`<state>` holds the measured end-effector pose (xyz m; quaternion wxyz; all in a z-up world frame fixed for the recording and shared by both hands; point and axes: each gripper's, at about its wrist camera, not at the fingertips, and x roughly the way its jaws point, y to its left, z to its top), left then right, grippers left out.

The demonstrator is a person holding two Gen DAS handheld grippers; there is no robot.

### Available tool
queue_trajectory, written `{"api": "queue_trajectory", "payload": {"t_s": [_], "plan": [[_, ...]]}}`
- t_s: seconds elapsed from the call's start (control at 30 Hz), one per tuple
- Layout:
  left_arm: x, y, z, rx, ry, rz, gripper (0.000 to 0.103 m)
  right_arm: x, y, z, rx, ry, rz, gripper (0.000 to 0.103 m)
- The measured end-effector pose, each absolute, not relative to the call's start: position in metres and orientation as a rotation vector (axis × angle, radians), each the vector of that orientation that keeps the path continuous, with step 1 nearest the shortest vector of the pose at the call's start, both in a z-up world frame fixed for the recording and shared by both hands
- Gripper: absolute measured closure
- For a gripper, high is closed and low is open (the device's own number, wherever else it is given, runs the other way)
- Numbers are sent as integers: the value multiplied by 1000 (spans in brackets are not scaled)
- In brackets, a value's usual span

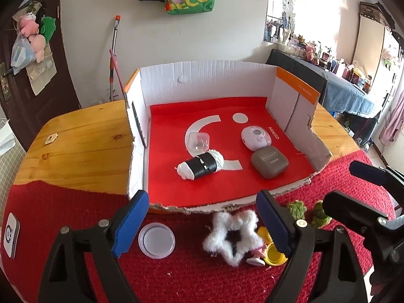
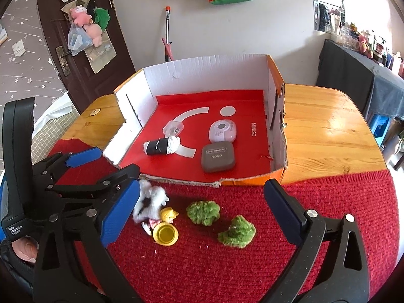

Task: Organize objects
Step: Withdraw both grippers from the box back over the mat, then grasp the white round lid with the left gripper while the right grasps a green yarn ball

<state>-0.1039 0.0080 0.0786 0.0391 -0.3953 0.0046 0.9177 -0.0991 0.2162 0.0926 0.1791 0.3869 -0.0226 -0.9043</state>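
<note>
While both claws hang above the red knitted mat with fingers spread wide and nothing between them, the stock stands as follows.

Left gripper: apart, over the mat's near edge, in front of the box. Right gripper: apart, beside it.

Cardboard box, white inside, orange outside, front wall torn low, red sheet on its floor, resting on the wooden table. Contents: black-and-white plush roll, lying on its side near the centre; clear plastic case, just behind the roll; pale pink rounded case, to the right; grey eyeshadow case, touching the pink one at the front.

On the mat, outside the box: fluffy white star; small doll figure partly beneath it; yellow cup touching the doll; two green plush pieces, near each other; clear round lid, left of the star; white square device, far left.
</note>
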Motion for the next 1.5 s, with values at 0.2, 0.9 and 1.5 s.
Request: {"api": "queue_trajectory", "payload": {"t_s": [0.2, 0.9, 1.5], "plan": [[-97, 8, 76, -1216, 10, 2813, 15, -99, 216, 93, 1095, -65, -2556, 3], [-69, 5, 55, -1242, -25, 2793, 26, -67, 218, 67, 1132, -43, -2556, 21], [-79, -31, 25, -1361, -108, 2806, 51, -85, 245, 28, 1286, -86, -2569, 47]]}}
